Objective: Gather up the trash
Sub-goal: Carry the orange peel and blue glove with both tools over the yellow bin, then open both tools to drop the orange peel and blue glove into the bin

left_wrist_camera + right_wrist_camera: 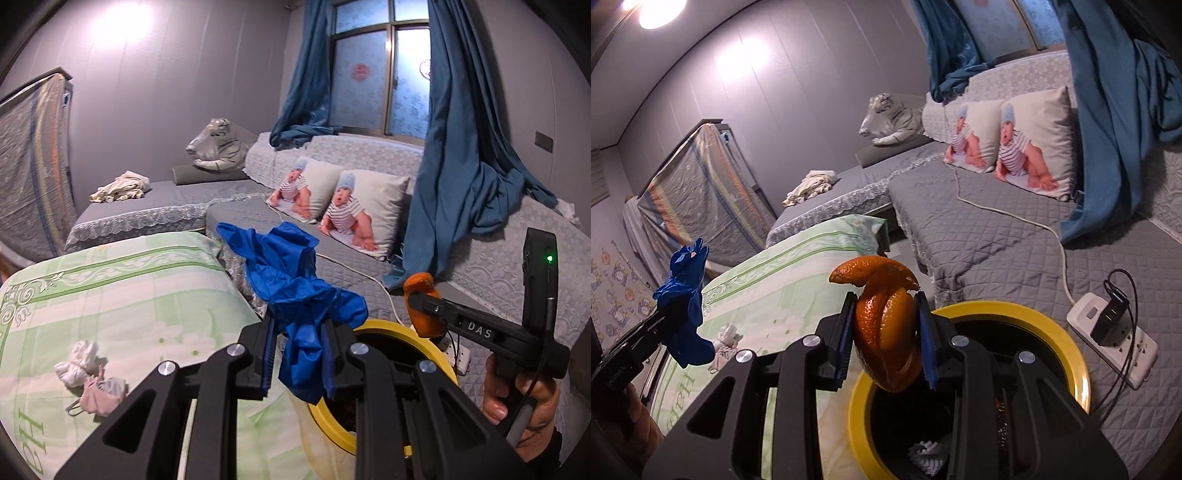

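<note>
You are in a bedroom with grey quilted bedding [990,236] and blue curtains [454,155]; a green patterned pillow [122,295] lies in front of you. Your left gripper [301,354] has its fingers pinching a crumpled blue glove [295,295], held just above the yellow-rimmed bin [1067,347]. Your right gripper [886,332] has its fingers clamped on an orange peel [886,332], directly over the bin's opening. White tissue [79,362] and a pink face mask [101,395] rest on the pillow, and a white crumpled scrap [929,456] lies inside the bin.
</note>
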`<action>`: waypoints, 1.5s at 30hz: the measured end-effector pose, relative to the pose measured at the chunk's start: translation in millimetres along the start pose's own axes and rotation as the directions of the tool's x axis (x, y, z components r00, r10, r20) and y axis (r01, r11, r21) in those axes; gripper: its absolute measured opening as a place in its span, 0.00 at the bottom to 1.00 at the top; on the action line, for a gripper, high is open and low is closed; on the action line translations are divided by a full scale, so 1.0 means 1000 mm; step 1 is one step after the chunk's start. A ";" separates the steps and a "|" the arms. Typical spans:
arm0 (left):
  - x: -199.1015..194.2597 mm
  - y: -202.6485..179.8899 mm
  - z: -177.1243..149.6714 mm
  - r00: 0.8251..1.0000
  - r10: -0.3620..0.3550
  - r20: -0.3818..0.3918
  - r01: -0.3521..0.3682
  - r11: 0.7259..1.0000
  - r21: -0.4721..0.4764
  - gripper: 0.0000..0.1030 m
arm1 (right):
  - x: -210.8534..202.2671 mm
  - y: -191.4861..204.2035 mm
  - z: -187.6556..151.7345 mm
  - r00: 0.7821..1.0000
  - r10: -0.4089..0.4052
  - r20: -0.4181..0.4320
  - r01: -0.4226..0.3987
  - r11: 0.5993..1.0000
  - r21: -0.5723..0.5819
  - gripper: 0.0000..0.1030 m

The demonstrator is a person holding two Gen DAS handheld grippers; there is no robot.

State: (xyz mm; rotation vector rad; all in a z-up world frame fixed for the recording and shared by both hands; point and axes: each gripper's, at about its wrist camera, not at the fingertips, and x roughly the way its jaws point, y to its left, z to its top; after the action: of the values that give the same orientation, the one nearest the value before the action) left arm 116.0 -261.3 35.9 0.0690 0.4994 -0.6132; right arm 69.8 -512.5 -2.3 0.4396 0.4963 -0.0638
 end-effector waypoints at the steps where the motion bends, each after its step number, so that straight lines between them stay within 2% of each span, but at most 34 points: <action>1: 0.004 -0.002 0.001 1.000 -0.008 -0.011 0.008 1.000 0.002 0.19 | -0.001 -0.004 -0.001 1.000 -0.011 -0.001 0.011 1.000 0.005 0.29; 12: 0.050 -0.026 -0.003 0.993 -0.069 -0.092 0.072 0.997 0.034 0.19 | 0.001 -0.034 -0.013 0.997 -0.073 -0.008 0.073 0.996 0.048 0.29; 17: 0.071 -0.039 -0.007 0.989 -0.057 -0.135 0.068 0.995 0.078 0.19 | 0.003 -0.041 -0.019 0.996 -0.082 -0.019 0.083 0.994 0.069 0.29; 24: 0.103 -0.052 -0.015 0.972 -0.091 -0.218 0.109 0.991 0.073 0.19 | 0.004 -0.061 -0.029 0.994 -0.097 -0.045 0.102 0.988 0.118 0.29; 33: 0.133 -0.065 -0.030 0.951 -0.112 -0.289 0.132 0.990 0.049 0.20 | 0.010 -0.081 -0.043 0.988 -0.132 -0.080 0.144 0.975 0.169 0.29; 37: 0.146 -0.067 -0.036 0.936 -0.124 -0.331 0.141 0.990 0.029 0.20 | 0.013 -0.090 -0.047 0.986 -0.138 -0.096 0.155 0.969 0.192 0.30; 45: 0.157 -0.067 -0.044 0.918 -0.149 -0.368 0.162 0.987 0.006 0.21 | 0.015 -0.095 -0.050 0.984 -0.142 -0.105 0.161 0.967 0.196 0.32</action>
State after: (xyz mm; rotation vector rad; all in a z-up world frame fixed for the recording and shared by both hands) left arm 169.1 -391.2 -70.6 0.1819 0.8629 -0.7708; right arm 44.7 -576.3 -86.3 0.6066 0.6149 -0.2450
